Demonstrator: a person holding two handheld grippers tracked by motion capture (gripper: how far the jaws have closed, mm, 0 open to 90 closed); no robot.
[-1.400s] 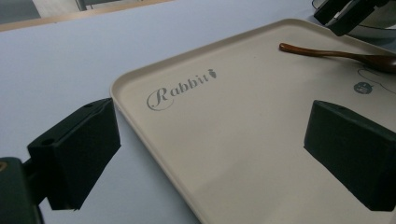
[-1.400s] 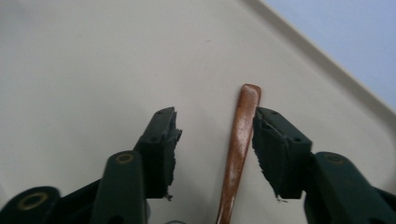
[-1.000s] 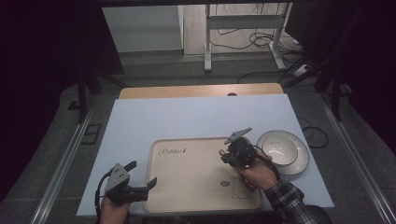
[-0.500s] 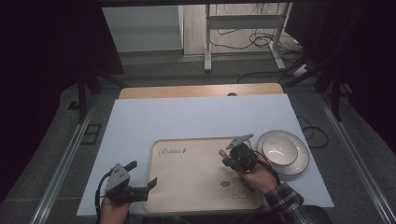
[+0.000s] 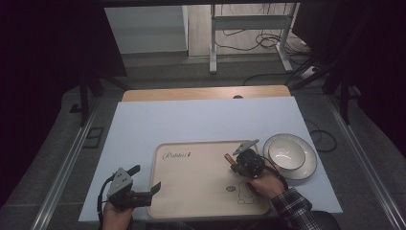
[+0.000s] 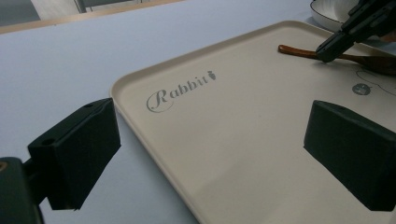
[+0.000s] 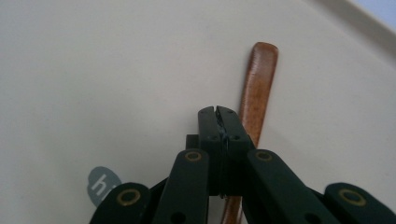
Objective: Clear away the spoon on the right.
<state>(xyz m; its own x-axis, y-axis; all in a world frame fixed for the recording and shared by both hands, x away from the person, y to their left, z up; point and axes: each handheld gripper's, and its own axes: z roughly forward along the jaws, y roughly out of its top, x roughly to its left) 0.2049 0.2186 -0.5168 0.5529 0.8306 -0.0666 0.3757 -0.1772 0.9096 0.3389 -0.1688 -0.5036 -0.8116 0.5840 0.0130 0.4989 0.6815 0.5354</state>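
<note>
Here the right hand-held gripper (image 7: 218,111) hangs low over the tray (image 5: 191,191), jaws pressed together with nothing between them. The spoon (image 7: 254,98) lies flat on the tray just beside the tips, on their right in the right gripper view, its long axis running nearly parallel to the jaws and away from the camera. That hand is by far the nearer. The left hand-held gripper (image 6: 210,154), jaws apart, straddles the tray's near-left rim. A bowl (image 5: 286,154) sits on the worktop (image 5: 201,120), right of the tray.

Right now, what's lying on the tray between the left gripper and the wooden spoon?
Nothing but bare tray surface and its printed Rabbit lettering. The left gripper view shows that stretch running up to the wooden spoon, and the high view agrees.
</note>
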